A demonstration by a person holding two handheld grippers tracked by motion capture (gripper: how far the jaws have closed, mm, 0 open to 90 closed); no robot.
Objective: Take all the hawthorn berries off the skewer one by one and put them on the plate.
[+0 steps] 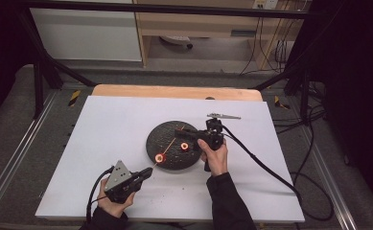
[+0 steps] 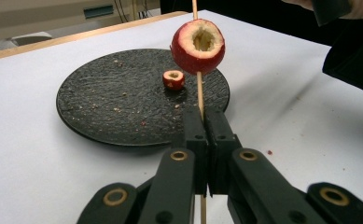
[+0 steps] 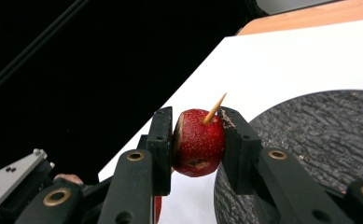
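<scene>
My left gripper [image 1: 148,171] [image 2: 206,114] is shut on a thin wooden skewer [image 2: 200,93] near the table's front. The skewer slants up over a round black plate [image 1: 169,134] [image 2: 104,102]. A cored red fruit [image 1: 161,157] [image 2: 198,45] is threaded on it. My right gripper [image 1: 180,131] [image 3: 198,126] reaches in from the right and is shut on a second red fruit [image 3: 198,144]. The skewer's pointed tip [image 3: 215,108] pokes out through this fruit. A smaller cored red fruit [image 1: 184,146] [image 2: 173,79] lies on the plate.
A white sheet [image 1: 112,129] covers the wooden table. A metal clip [image 1: 224,116] lies at the back right. Crumbs [image 2: 118,108] dot the plate. Black frame struts [image 1: 40,76] and cables [image 1: 270,167] flank the table.
</scene>
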